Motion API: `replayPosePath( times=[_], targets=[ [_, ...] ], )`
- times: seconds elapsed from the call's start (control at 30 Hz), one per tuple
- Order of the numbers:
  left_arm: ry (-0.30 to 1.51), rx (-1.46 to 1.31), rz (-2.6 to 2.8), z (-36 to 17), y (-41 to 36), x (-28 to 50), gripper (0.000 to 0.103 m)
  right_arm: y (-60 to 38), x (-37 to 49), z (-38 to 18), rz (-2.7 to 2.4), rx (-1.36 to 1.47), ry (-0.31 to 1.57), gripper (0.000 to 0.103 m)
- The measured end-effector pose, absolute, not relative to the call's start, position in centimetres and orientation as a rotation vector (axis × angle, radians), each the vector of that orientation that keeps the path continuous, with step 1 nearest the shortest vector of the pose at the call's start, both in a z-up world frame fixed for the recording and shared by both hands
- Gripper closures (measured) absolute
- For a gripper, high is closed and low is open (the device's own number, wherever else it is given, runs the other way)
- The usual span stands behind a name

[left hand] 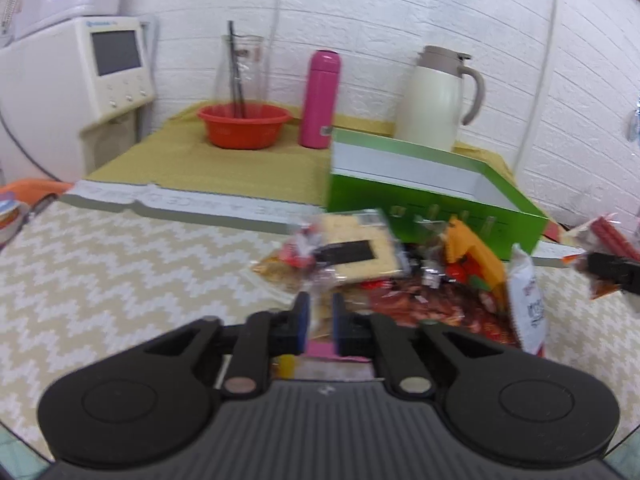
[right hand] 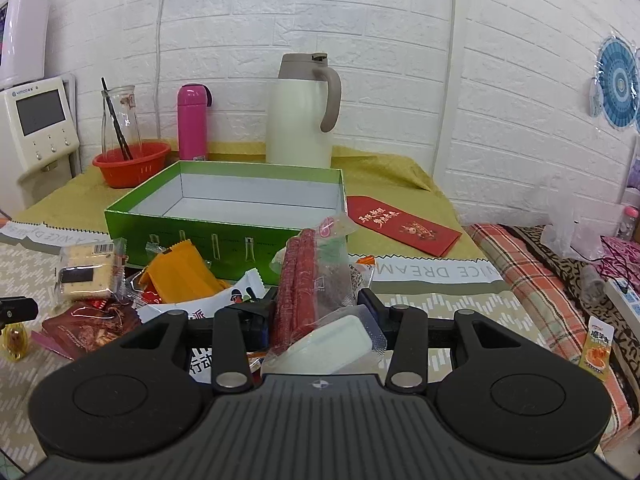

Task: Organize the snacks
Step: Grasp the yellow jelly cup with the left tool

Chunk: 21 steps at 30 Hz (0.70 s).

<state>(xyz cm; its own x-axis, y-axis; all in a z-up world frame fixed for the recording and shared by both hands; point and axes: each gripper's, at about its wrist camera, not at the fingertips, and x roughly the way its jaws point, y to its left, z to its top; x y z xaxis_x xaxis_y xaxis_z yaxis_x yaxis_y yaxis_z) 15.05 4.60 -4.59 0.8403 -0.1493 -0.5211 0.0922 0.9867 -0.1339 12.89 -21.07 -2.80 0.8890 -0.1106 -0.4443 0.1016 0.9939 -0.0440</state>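
An open green box (right hand: 160, 232) (left hand: 360, 196) stands empty behind a pile of snacks. The pile holds a cracker pack (right hand: 88, 272) (left hand: 356, 248), an orange packet (right hand: 180, 272) (left hand: 476, 256), a white packet (right hand: 224, 300) and a brown-red packet (right hand: 88, 328). My right gripper (right hand: 316, 308) is shut on a clear pack of red sausage sticks (right hand: 296, 280), lifted in front of the box. In the left wrist view that pack (left hand: 608, 232) shows at the far right. My left gripper (left hand: 322, 316) hovers low at the pile's near left edge. Its blue pads stand a little apart, with a blurred wrapper in the gap.
At the back stand a red bowl (right hand: 132, 164), a glass carafe (right hand: 120, 120), a pink flask (right hand: 192, 124) and a cream jug (right hand: 300, 120). A red envelope (right hand: 404, 224) lies right of the box. Plaid bedding (right hand: 540, 280) with a small sachet (right hand: 598, 348) borders the right side.
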Motion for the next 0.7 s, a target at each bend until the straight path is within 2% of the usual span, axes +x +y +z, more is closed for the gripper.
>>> replayPosePath(
  times=[0.03, 0.17, 0.47, 0.7],
  targets=[
    [0.550, -0.092, -0.115, -4.4, 5.1, 14.8, 0.029, -21.1, 12.7, -2.7, -0.113, -0.022, 0.457, 0.031],
    [0.440, 0.052, -0.063, -3.3, 5.8, 13.9, 0.026, -20.8, 13.1, -2.5, -0.122, -0.038, 0.440, 0.031],
    [0.606, 0.238, -0.171, -6.6, 4.9, 15.9, 0.026, -19.8, 13.2, -2.9, -0.078, -0.036, 0.441, 0.031],
    [0.593, 0.238, -0.181, -8.2, 5.0, 15.6, 0.026, -19.6, 13.1, -2.6, -0.085, -0.042, 0.425, 0.031]
  ],
)
